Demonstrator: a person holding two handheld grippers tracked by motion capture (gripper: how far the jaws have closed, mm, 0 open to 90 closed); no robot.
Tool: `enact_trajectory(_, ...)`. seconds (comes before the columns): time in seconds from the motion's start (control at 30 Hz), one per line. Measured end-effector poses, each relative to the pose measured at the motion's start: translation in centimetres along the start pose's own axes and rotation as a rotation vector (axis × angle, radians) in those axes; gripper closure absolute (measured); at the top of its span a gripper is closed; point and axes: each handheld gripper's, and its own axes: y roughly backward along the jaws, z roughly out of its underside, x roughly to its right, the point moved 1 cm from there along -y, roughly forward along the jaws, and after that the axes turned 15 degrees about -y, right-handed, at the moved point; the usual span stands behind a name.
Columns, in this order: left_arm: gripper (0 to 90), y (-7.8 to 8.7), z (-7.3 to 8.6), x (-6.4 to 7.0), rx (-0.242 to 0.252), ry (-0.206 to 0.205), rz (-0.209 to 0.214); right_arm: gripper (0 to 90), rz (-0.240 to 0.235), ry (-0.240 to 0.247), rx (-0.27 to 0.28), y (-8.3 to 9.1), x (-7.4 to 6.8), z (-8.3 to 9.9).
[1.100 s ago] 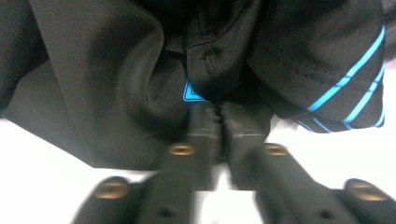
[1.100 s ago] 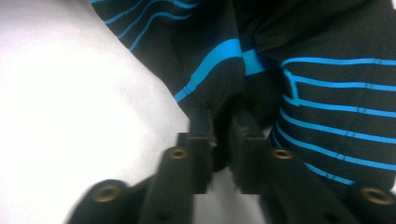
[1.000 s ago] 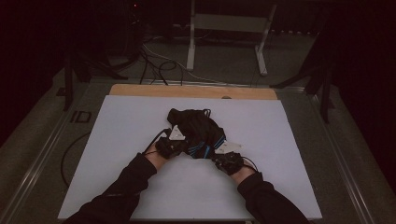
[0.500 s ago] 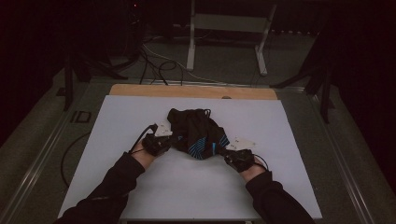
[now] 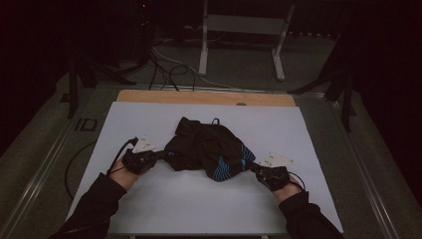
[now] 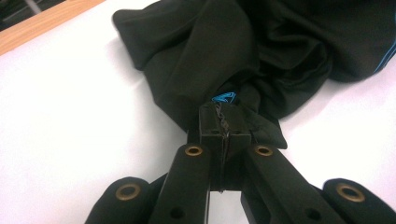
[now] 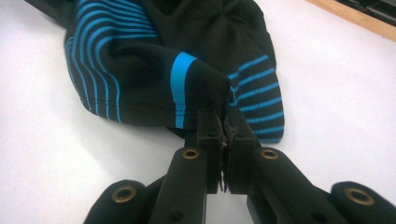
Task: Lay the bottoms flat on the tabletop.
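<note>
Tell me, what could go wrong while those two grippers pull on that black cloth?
The left gripper pinches only a small fold of the crumpled black garment with blue stripes, so it might slip free. The right gripper clamps a thin hem edge; harder pulling could strain the stitching there.

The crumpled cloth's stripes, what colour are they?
Bright blue stripes on the crumpled black cloth, clearest in the right gripper view.
</note>
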Motion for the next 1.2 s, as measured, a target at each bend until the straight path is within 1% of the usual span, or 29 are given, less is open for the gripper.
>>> enact_trajectory(0.03,90.0,0.4,0.2,0.0,0.001,0.003,-0.004,87.8,0.004,-0.006,0.003,0.1,0.2,0.2)
enact_trajectory(0.13,90.0,1.5,1.0,0.2,-0.004,0.006,-0.018,87.8,0.016,-0.013,-0.014,0.7,0.8,0.7)
enact_trajectory(0.2,90.0,2.1,1.5,0.2,-0.014,0.006,-0.025,87.8,0.019,-0.03,-0.019,1.1,1.1,1.2)
enact_trajectory(0.27,90.0,2.6,2.2,0.2,-0.018,0.019,-0.029,87.8,0.03,-0.034,-0.026,1.5,1.5,1.7)
enact_trajectory(0.33,90.0,3.1,2.9,0.1,-0.021,0.037,-0.022,87.8,0.042,-0.038,-0.032,2.0,2.1,2.1)
enact_trajectory(0.37,90.0,3.3,3.2,0.2,-0.027,0.039,-0.028,87.8,0.048,-0.046,-0.032,2.2,2.4,2.3)
enact_trajectory(0.4,90.0,3.6,3.5,0.2,-0.03,0.045,-0.025,87.9,0.053,-0.064,-0.03,2.4,2.6,2.5)
enact_trajectory(0.43,90.0,3.7,3.8,0.3,-0.027,0.057,-0.023,87.9,0.061,-0.071,-0.035,2.6,2.9,2.8)
enact_trajectory(0.47,90.0,3.9,4.1,0.4,-0.037,0.057,-0.031,88.0,0.067,-0.082,-0.035,2.8,3.2,3.0)
enact_trajectory(0.5,90.0,4.1,4.4,0.4,-0.046,0.059,-0.027,88.0,0.082,-0.083,-0.04,3.0,3.5,3.2)
enact_trajectory(0.53,90.0,4.3,4.7,0.5,-0.04,0.076,-0.022,88.0,0.083,-0.084,-0.041,3.1,3.9,3.4)
enact_trajectory(0.57,90.0,4.3,4.7,0.5,-0.04,0.076,-0.022,88.0,0.083,-0.084,-0.041,3.1,3.9,3.4)
enact_trajectory(0.6,90.0,4.6,5.1,0.8,-0.05,0.079,-0.017,88.0,0.089,-0.104,-0.039,3.2,4.0,3.6)
enact_trajectory(0.63,90.0,4.8,5.3,0.9,-0.053,0.078,-0.01,88.0,0.095,-0.103,-0.046,3.3,4.4,3.9)
enact_trajectory(0.7,90.0,5.0,5.5,1.3,-0.069,0.065,-0.009,88.1,0.1,-0.102,-0.051,3.4,4.5,4.2)
enact_trajectory(0.73,90.0,5.0,5.6,1.5,-0.071,0.066,0.007,88.0,0.103,-0.095,-0.062,3.5,4.5,4.4)
enact_trajectory(0.77,90.0,5.1,5.7,1.6,-0.07,0.062,0.021,88.0,0.098,-0.103,-0.062,3.5,4.6,4.5)
enact_trajectory(0.83,90.0,5.2,5.8,2.1,-0.052,0.05,0.075,87.9,0.079,-0.108,-0.068,3.6,4.6,4.7)
enact_trajectory(0.9,90.0,5.3,5.7,2.7,-0.06,0.034,0.083,87.8,0.071,-0.103,-0.072,3.8,4.5,4.9)
enact_trajectory(0.93,90.0,5.4,5.6,2.9,-0.053,0.03,0.091,87.6,0.067,-0.103,-0.071,3.9,4.6,4.9)
enact_trajectory(0.97,90.0,5.5,5.5,3.1,-0.047,0.031,0.091,87.3,0.057,-0.116,-0.068,4.0,4.6,5.0)
enact_trajectory(1.03,90.0,5.7,5.3,3.3,-0.032,0.032,0.098,85.8,0.059,-0.13,-0.057,4.2,4.8,5.0)
enact_trajectory(1.1,90.0,5.9,5.0,3.2,-0.026,0.029,0.1,84.0,0.068,-0.133,-0.041,4.3,4.9,4.8)
enact_trajectory(1.17,89.1,5.9,5.0,3.2,-0.021,0.033,0.102,82.4,0.07,-0.136,-0.034,4.4,4.9,4.7)
enact_trajectory(1.2,89.1,6.0,4.8,3.0,-0.014,0.039,0.111,80.8,0.075,-0.138,-0.028,4.4,4.9,4.6)
